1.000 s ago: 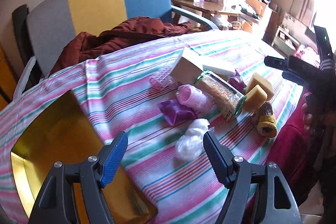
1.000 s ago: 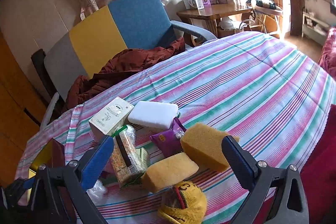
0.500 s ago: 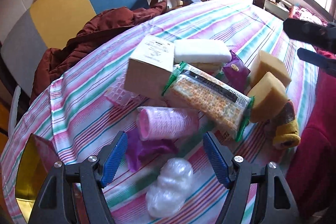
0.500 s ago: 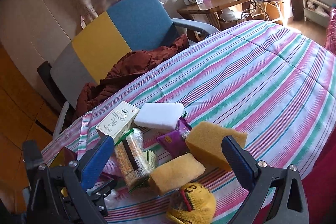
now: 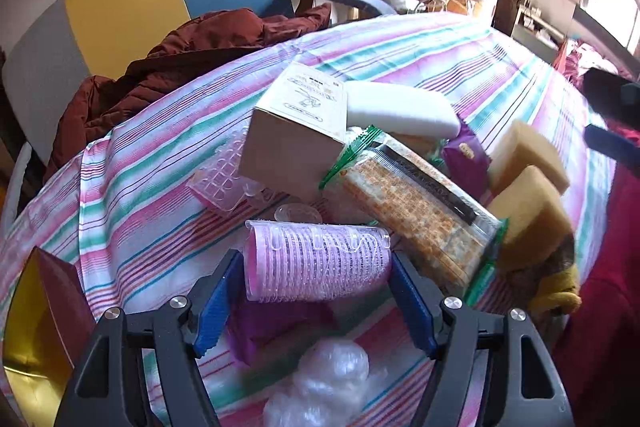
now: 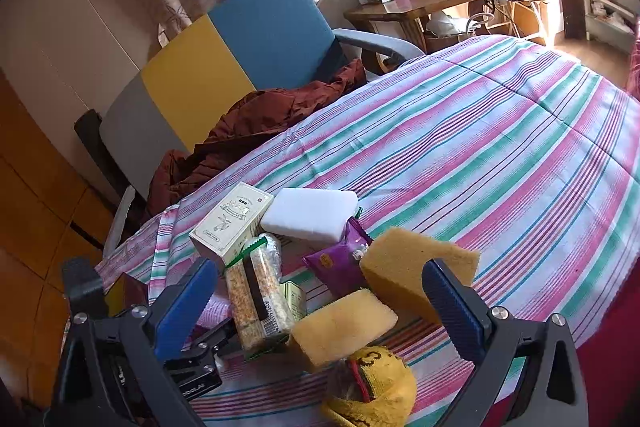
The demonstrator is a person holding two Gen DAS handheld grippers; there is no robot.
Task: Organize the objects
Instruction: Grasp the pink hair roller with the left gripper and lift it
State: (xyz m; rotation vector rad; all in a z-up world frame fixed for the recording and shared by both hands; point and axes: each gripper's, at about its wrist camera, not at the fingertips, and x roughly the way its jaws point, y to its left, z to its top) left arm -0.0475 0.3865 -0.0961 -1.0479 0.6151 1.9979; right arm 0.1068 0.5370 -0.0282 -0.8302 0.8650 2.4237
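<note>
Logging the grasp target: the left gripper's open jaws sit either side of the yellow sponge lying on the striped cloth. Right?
Not the sponge. In the left wrist view the left gripper has its open jaws either side of the pink hair roller lying on the striped cloth.

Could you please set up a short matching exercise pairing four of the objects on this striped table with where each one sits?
Column 1:
1. pink hair roller
2. white sponge
3. yellow knitted hat
4. cracker pack

Column 2:
a. at the near table edge, below the yellow sponges
b. between the open left tongs
c. beside the beige box, farthest back in the pile
d. leaning against the beige box's front

Pairs: 1-b, 2-c, 3-a, 4-d
</note>
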